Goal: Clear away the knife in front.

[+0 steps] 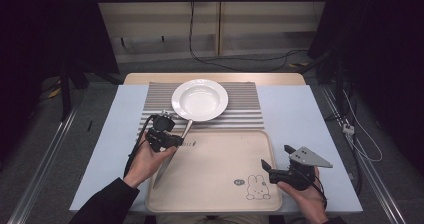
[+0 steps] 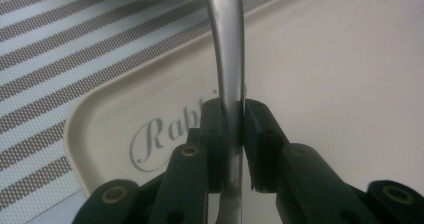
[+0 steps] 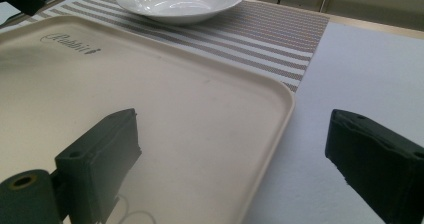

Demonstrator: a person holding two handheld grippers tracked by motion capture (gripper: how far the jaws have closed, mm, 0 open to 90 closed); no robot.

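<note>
Left hand-held gripper (image 2: 231,134) clamps knife (image 2: 227,59).

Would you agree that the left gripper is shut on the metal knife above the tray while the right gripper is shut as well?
Not quite: the right gripper is open, its jaws wide apart in the right gripper view. The left gripper is indeed shut on the metal knife above the tray.

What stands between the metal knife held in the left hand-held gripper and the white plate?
Nothing visible does. The left hand-held gripper grips the silver metal knife over the beige plastic tray, and its far end already reaches the round white ceramic plate.
</note>
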